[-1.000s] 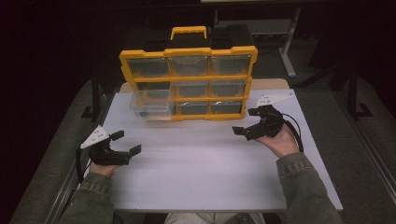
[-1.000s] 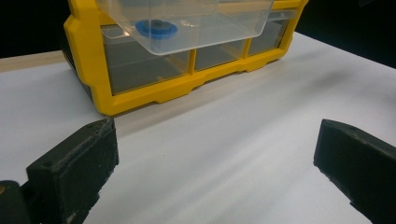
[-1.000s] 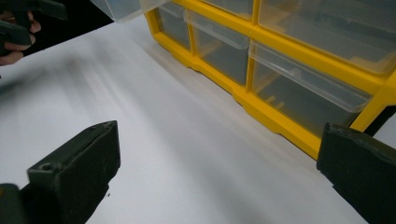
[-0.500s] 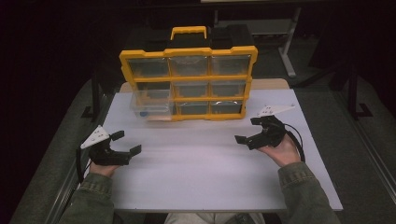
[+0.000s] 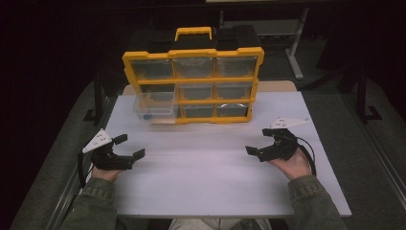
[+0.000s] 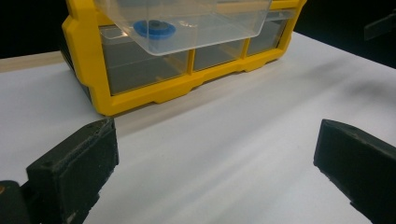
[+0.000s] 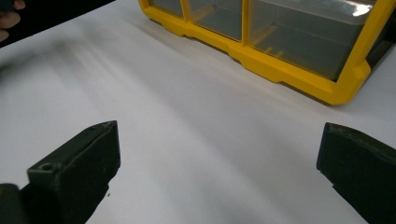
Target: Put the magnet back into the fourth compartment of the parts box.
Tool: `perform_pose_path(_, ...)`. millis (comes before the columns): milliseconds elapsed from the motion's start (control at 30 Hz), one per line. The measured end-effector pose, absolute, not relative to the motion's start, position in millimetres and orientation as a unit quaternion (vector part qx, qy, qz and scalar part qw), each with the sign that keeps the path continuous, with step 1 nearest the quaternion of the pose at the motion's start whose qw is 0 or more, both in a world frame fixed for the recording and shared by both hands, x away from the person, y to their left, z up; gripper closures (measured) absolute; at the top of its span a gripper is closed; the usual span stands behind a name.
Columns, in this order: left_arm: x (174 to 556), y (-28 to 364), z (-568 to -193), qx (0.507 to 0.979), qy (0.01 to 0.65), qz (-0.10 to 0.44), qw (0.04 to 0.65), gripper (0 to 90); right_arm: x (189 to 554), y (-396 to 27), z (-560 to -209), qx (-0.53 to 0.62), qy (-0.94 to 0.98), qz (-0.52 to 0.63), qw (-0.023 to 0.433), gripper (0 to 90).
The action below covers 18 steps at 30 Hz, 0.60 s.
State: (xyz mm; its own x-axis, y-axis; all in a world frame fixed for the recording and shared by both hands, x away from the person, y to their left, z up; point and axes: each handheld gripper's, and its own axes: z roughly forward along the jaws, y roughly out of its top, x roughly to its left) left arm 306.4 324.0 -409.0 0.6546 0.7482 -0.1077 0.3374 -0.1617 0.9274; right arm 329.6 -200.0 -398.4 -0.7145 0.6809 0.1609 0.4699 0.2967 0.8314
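A: Where does the work stand?

B: The yellow plastic organiser cabinet with clear drawers point(image 5: 193, 85) stands upright at the far middle of the white table point(image 5: 201, 191). One clear plastic drawer point(image 5: 154, 109) on its left column is pulled out toward the near side, and a small blue round part point(image 6: 154, 29) lies inside it

A: And the grippers?

B: The left gripper point(image 5: 122, 152) rests near the left edge, fingers point(image 6: 77, 168) wide apart, holding nothing. The right gripper point(image 5: 263, 143) sits at the near right, well apart from the cabinet, fingers point(image 7: 79, 161) spread too, also empty

A: So the step looks like dealing with that open drawer?

B: That's my reading. The left gripper is nearer, so I'd bring it in level with the drawer front, fingers straddling the lip rather than the thin side wall

A: Anything to watch?

B: The cabinet is tall, so it may tip or slide; steady its right end with the right gripper, and move the drawer straight along its rails so the blue part doesn't jump out
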Motion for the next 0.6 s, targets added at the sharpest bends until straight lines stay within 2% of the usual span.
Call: perform_pose_path(600, 306, 324, -409, 0.737, 0.367, 0.188, 0.535, 0.0, 302, -227, -410, 0.394, 0.774, 0.476, 0.140, 0.0)
